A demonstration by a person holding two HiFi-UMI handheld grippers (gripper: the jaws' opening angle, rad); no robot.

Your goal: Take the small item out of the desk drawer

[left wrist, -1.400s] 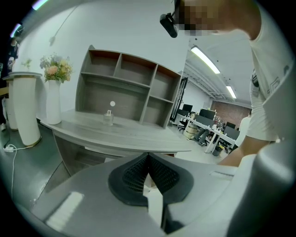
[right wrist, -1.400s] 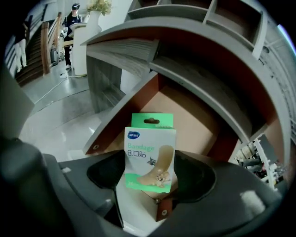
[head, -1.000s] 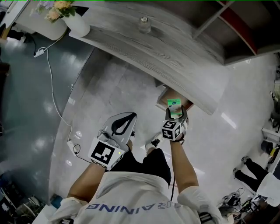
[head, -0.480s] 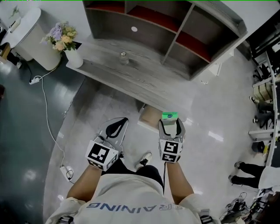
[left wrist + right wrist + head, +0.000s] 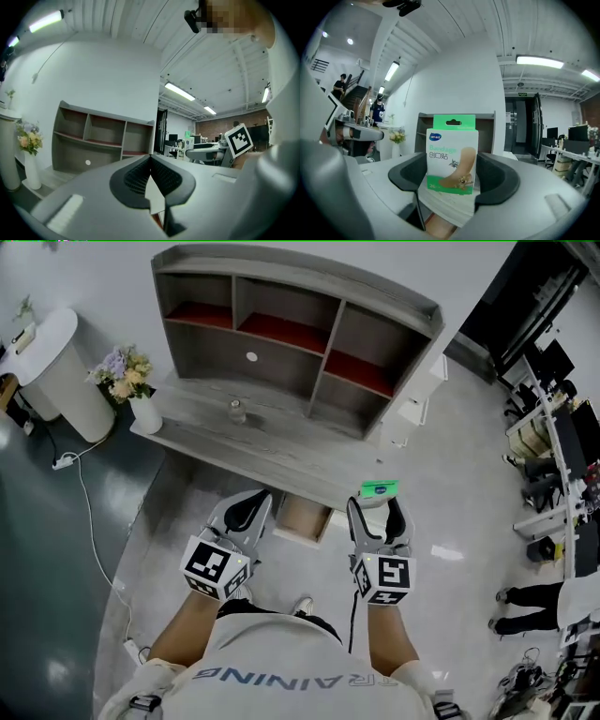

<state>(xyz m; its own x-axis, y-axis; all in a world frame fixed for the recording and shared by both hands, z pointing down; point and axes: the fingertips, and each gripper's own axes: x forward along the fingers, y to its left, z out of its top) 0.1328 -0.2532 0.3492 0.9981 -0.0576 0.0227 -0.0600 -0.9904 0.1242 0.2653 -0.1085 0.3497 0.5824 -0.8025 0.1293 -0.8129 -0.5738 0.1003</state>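
My right gripper [image 5: 380, 506] is shut on a small green and white bandage box [image 5: 379, 489], held upright in the air to the right of the open wooden drawer [image 5: 302, 515]. In the right gripper view the bandage box [image 5: 452, 161] stands between the two dark pads [image 5: 498, 180] of the right gripper [image 5: 452, 177]. My left gripper [image 5: 253, 498] hovers just left of the drawer, shut and empty. In its own view the left gripper [image 5: 151, 160] has its pads together. The drawer hangs under the front of the grey desk [image 5: 216, 442].
A grey shelf unit [image 5: 281, 324] with red-floored compartments stands on the desk. A small glass jar [image 5: 236, 412] and a white vase of flowers [image 5: 141, 409] sit on the desktop. A white pedestal [image 5: 56, 371] and a floor cable [image 5: 89, 512] lie left. Office furniture and a person [image 5: 530, 598] are right.
Both grippers have risen and spread apart beside the drawer, the right still carrying the box. The head view has lifted, bringing the whole shelf unit into sight.
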